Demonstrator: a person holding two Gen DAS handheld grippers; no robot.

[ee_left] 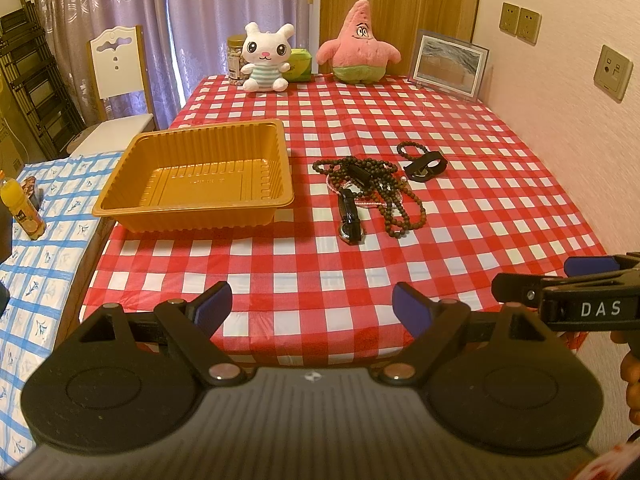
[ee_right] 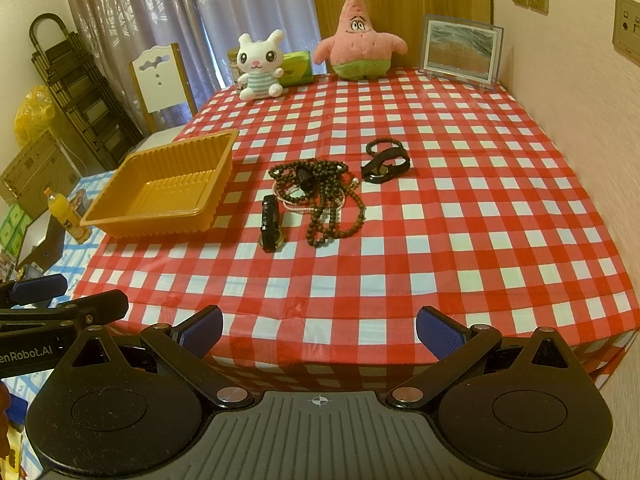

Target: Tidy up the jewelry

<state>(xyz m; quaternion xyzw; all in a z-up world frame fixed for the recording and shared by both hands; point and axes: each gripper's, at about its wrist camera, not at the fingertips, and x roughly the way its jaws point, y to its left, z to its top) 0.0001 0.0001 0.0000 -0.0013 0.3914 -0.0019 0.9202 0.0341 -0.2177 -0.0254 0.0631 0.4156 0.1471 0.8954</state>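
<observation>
Both grippers hang at the near edge of the counter (ee_right: 460, 216), nothing picked up yet, so this looks like the very start: reach step not begun. Left gripper (ee_left: 312, 304) has jaws wide apart, empty; right gripper (ee_right: 319, 330) same, jaws spread w/ nothing between them. Each shows at the edge of the other's view, side by side, near each other. Mid-counter, the jewelry sits in a loose cluster: a watch (ee_right: 270, 222) w/ black strap nearest, just left of a tangled heap of dark bead necklaces (ee_right: 328, 196) w/ a thin pink-white strand under it, touching or overlapping, can't tell how knotted. Slightly further, to the right, a small bead bracelet (ee_right: 385, 145) touching a black band (ee_right: 386, 168). Left of the cluster, near but apart, is the orange tray (ee_left: 120, 200), empty inside. Next move, prob.: right gripper goes fwd to the watch since it lies clear of the tangle, closes across the strap, carries it left into the tray. Beads likely drag neighbours along. At the back: two plush toys, a framed picture.
</observation>
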